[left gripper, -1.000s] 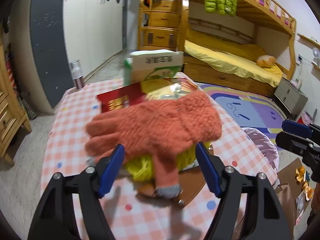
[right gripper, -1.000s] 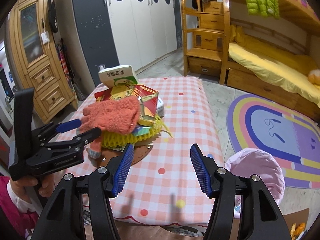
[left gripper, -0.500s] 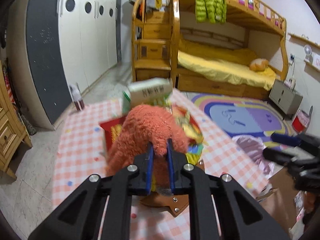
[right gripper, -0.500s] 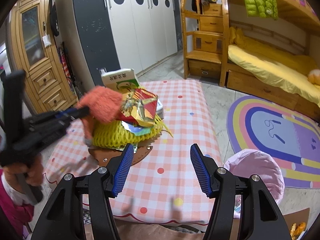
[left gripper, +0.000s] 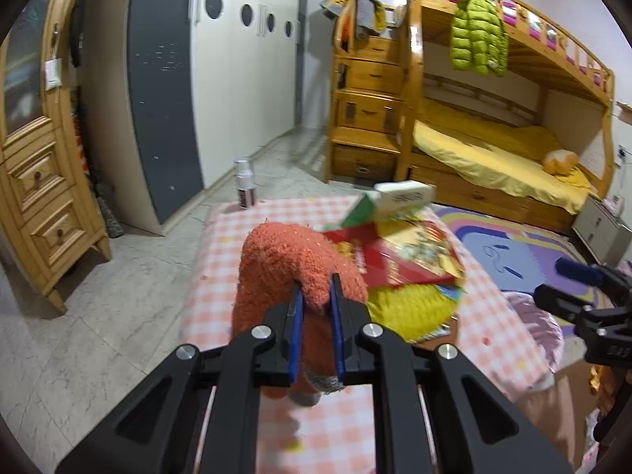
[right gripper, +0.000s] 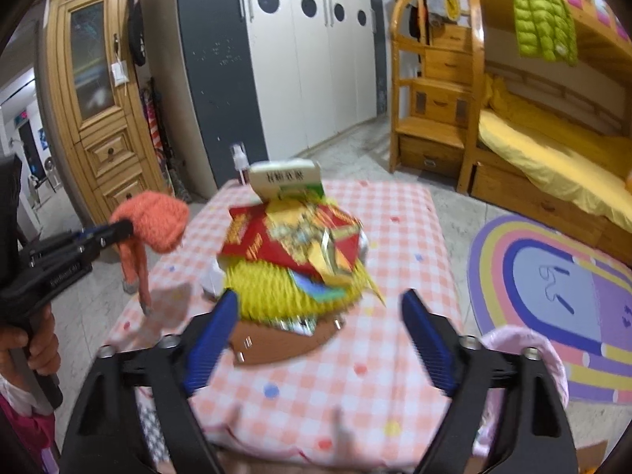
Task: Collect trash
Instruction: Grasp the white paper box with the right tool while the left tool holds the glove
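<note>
My left gripper point(left gripper: 315, 290) is shut on an orange knit glove point(left gripper: 284, 260) and holds it lifted off the pile, to the left of it; the glove point(right gripper: 152, 223) hangs from it in the right wrist view. A pile of trash lies on the checked table point(right gripper: 395, 233): a yellow foam net point(right gripper: 276, 288), a red snack wrapper point(right gripper: 276, 241), a white and green carton point(right gripper: 286, 177) and a brown leather piece point(right gripper: 276, 341). My right gripper point(right gripper: 320, 316) is open and empty, just in front of the pile.
A pink-lined bin point(right gripper: 529, 351) stands at the table's right front corner. A small spray bottle point(left gripper: 245, 185) stands at the table's far left corner. A wooden cabinet point(left gripper: 35, 181) is at the left, a bunk bed point(left gripper: 493, 150) and rug point(left gripper: 525, 252) at the right.
My left gripper has shut on the orange glove, lifted it off the pile and drawn it left and back. My right gripper has moved closer to the pile.
</note>
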`<action>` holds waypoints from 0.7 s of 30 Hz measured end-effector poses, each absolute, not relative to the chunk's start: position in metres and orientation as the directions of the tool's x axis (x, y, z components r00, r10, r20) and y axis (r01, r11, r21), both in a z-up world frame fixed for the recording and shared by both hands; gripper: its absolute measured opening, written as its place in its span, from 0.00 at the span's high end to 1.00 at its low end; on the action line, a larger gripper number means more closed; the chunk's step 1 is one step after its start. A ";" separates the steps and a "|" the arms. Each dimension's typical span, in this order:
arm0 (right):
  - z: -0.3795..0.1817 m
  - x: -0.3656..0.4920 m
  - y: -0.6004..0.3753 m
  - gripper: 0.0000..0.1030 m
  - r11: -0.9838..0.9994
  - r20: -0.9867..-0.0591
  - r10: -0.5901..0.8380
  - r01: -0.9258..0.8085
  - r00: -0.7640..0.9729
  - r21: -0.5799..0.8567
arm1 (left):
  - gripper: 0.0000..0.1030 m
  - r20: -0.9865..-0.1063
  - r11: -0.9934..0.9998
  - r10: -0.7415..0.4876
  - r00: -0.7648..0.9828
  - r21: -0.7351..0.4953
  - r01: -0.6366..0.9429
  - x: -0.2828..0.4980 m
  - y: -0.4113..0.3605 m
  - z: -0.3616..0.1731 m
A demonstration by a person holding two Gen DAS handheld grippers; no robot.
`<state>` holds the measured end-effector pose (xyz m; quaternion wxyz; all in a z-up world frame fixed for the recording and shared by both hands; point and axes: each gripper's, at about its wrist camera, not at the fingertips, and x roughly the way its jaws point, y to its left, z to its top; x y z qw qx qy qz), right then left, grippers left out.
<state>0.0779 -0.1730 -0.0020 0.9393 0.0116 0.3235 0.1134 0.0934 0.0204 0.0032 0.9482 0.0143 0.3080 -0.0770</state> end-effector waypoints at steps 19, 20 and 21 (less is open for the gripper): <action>-0.020 0.223 -0.103 0.13 0.977 -0.651 0.179 -0.211 0.738 0.029 | 0.90 -0.611 0.995 -0.096 0.786 -0.054 0.079 0.162 0.060 -0.020; -0.022 0.229 -0.102 0.13 0.979 -0.658 0.169 -0.203 0.734 0.025 | 0.90 -0.613 0.995 -0.096 0.784 -0.054 0.079 0.163 0.061 -0.021; -0.023 0.232 -0.101 0.13 0.979 -0.662 0.167 -0.200 0.730 0.026 | 0.90 -0.616 0.995 -0.097 0.782 -0.056 0.080 0.165 0.061 -0.022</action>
